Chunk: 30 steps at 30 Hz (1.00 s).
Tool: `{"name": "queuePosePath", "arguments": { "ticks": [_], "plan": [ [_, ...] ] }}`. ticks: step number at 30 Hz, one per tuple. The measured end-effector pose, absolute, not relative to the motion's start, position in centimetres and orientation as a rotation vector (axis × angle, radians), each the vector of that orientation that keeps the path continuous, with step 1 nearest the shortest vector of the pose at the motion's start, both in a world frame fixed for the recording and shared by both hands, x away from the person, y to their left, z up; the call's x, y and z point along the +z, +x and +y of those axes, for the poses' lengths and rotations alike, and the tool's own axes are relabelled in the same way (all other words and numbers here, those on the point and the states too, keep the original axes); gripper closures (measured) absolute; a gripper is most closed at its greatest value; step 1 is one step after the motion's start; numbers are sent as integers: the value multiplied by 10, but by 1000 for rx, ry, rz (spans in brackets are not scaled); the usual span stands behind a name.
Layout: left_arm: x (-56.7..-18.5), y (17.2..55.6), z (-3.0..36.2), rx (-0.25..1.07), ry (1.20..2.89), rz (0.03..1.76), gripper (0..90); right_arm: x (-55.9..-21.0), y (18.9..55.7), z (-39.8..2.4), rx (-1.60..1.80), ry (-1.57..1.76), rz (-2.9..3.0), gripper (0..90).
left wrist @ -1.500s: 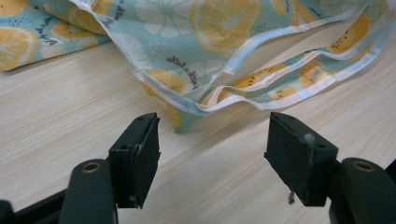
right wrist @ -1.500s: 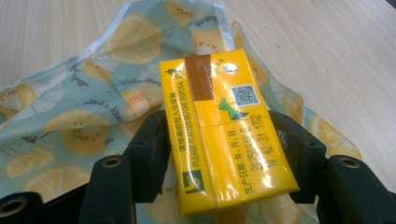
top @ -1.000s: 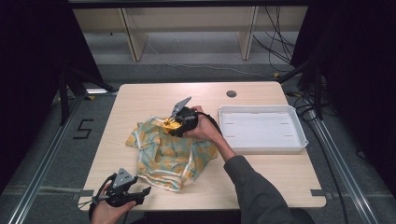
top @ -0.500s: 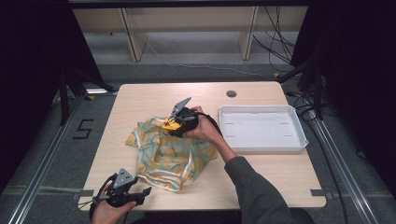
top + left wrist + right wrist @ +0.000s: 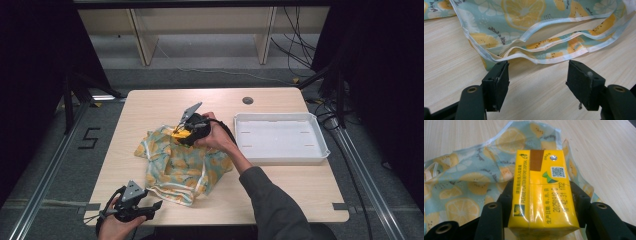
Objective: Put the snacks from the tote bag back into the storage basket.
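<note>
A cloth bag (image 5: 185, 165) printed with lemon and kiwi slices on pale teal lies crumpled in the middle of the wooden table (image 5: 150, 105). My right gripper (image 5: 181, 132) hovers over the bag's far edge, shut on a yellow drink carton (image 5: 181, 134). In the right gripper view the carton (image 5: 541, 192) sits upright between the black jaws, with the bag (image 5: 461, 182) below and to the left. My left gripper (image 5: 155, 205) rests at the table's near left edge, open. In its view the pads (image 5: 499, 80) stand wide apart just short of the bag's open hem (image 5: 536, 53).
A white rectangular tray (image 5: 280, 159) stands on the right half of the table, with nothing in it. A round cable hole (image 5: 247, 100) is at the far edge. Dark frame posts and cables flank the table.
</note>
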<state>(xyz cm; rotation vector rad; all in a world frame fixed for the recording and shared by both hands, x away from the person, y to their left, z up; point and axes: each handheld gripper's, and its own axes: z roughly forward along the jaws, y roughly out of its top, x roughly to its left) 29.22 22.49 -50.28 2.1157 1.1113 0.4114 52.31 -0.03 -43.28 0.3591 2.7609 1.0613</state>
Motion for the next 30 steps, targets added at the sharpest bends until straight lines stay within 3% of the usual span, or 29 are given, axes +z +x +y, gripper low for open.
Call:
{"name": "queuePosePath", "arguments": {
  "ticks": [30],
  "plan": [
    [-500,292,228,429,2102,1119,304,-368,513,-7,1120,423,2706,517]
  ]
}}
